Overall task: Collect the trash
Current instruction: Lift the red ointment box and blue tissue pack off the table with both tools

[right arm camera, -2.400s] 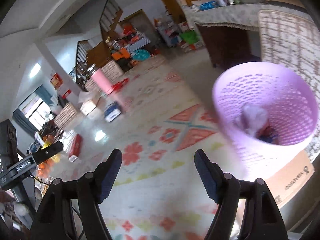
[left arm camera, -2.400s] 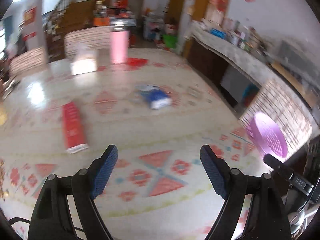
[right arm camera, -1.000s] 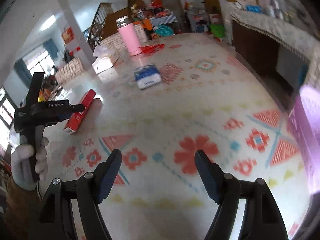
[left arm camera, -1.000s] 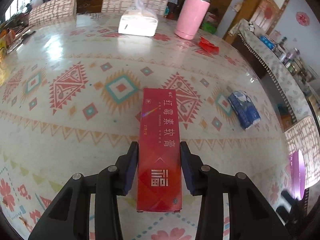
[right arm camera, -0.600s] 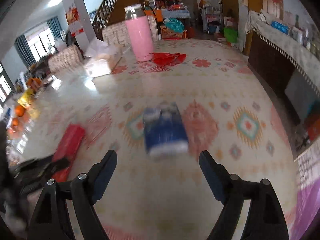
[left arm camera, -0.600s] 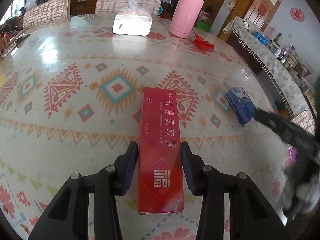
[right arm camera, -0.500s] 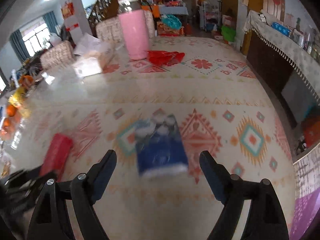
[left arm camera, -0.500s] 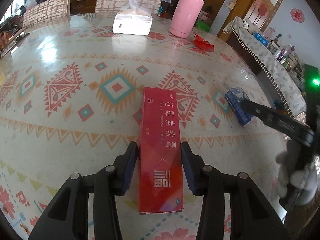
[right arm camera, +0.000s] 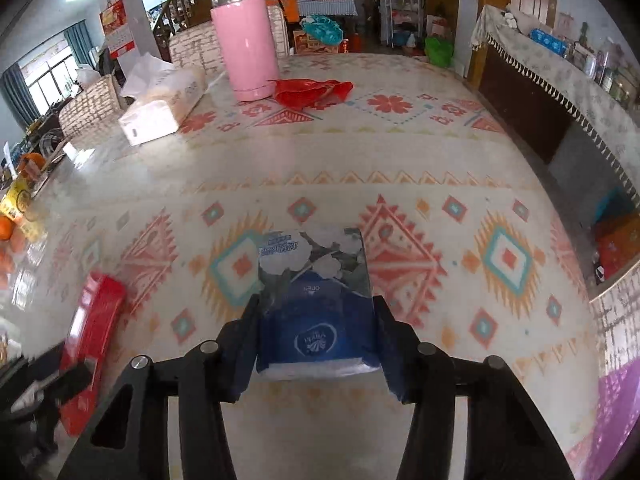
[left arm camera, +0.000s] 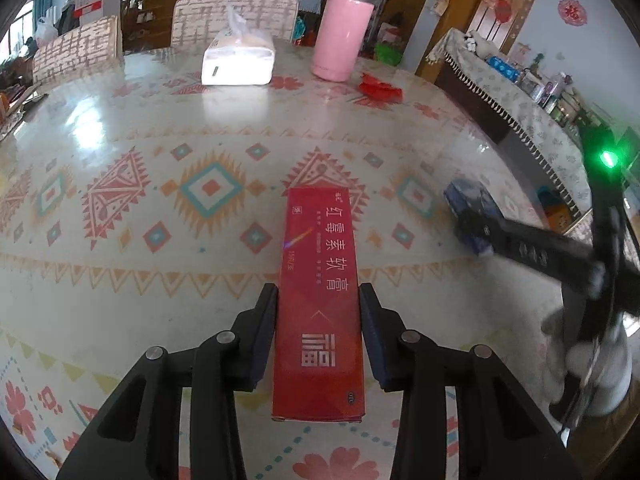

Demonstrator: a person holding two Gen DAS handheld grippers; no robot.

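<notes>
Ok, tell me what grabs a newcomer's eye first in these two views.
The long red box lying on the patterned tablecloth, clamped between the left tongs, stands out first. Next is the blue tissue pack between the right tongs, whose jaws are closing on it. At the table's far end stands a tall pink flask, a crumpled red wrapper beside it.

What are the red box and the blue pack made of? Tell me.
Red box: likely glossy printed cardboard, given its sharp straight edges and light sheen. Blue pack: seemingly soft plastic film around tissues, given its crinkled, shiny wrap and clear end.
</notes>
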